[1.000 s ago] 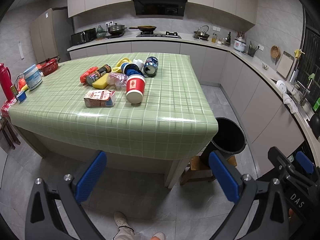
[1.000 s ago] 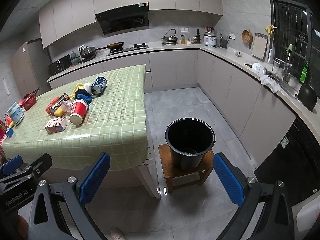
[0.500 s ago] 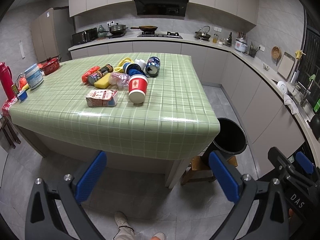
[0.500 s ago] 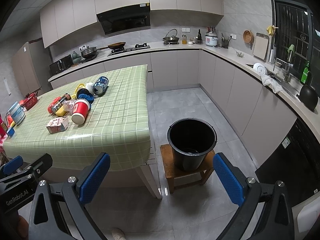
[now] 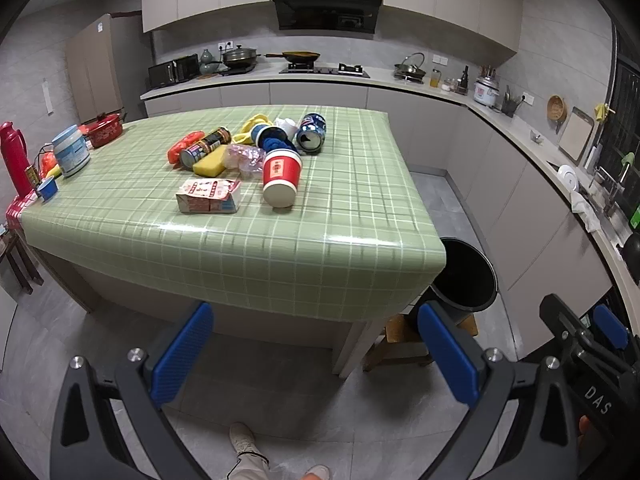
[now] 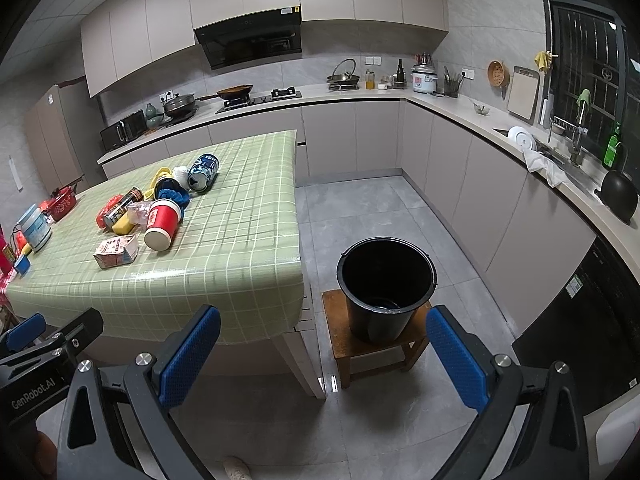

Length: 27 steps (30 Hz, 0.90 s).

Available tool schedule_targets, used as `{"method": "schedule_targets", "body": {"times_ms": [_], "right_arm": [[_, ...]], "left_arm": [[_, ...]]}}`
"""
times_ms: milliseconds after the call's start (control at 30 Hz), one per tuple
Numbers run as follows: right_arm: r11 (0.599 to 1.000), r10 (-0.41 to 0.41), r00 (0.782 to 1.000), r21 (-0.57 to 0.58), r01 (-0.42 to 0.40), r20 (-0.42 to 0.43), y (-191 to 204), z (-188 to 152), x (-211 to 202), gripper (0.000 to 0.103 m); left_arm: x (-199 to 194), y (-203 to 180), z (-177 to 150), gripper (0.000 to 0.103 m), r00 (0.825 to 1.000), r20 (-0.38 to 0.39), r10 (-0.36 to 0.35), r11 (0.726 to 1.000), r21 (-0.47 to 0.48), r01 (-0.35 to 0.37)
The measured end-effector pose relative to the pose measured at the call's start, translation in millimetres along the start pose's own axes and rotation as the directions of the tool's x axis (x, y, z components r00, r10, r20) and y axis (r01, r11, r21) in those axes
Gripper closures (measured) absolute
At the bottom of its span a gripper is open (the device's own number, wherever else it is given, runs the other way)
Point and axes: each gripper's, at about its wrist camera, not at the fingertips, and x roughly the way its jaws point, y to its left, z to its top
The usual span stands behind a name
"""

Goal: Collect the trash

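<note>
Both tools hung short of the green-checked table (image 5: 240,256), and nothing had been collected yet: the left gripper (image 5: 316,354) and the right gripper (image 6: 320,358) each stood with jaws spread wide and nothing between them. The trash lay bunched on the table's far half, with the red paper cup (image 5: 281,177) on its side nearest the table's front edge, the small carton (image 5: 209,196) just left of it, and cans, a yellow sponge (image 5: 209,165) and crumpled wrappers piled behind. The black bucket (image 6: 386,286) stood on a low wooden stool (image 6: 340,340) off the table's right corner. The step in hand was probably the approach, and it seemed wisest to take the cup or carton first, since both lay clear of the pile, closing across the cup's body rather than its open rim. The pile's rear items overlapped and were hard to tell apart, and the table's corner hid much of the bucket in the left view.
</note>
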Motion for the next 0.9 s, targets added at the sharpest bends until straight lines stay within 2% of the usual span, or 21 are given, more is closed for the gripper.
{"method": "schedule_targets", "body": {"times_ms": [233, 467, 633, 900], "right_arm": [[0.999, 0.035, 0.999, -0.002, -0.036, -0.007, 6.4, 4.3, 11.6, 0.0], [0.996, 0.09, 0.996, -0.011, -0.09, -0.027, 29.9, 9.9, 37.7, 0.0], [0.991, 0.131, 0.99, -0.018, -0.132, -0.053, 65.1, 19.2, 69.4, 0.0], [0.983, 0.172, 0.98, -0.043, -0.177, -0.097, 149.1, 38.8, 126.6, 0.0]], "left_arm": [[8.8, 9.5, 2.7, 0.0, 1.0, -0.012, 0.022, 1.0, -0.011, -0.022], [33.2, 55.7, 9.6, 0.0, 0.993, -0.044, 0.113, 0.99, -0.081, -0.117], [61.2, 95.6, 24.6, 0.0, 0.984, -0.044, 0.175, 0.98, -0.084, -0.178], [120.6, 166.9, 61.6, 0.0, 0.977, -0.081, 0.197, 0.976, -0.078, -0.204]]}}
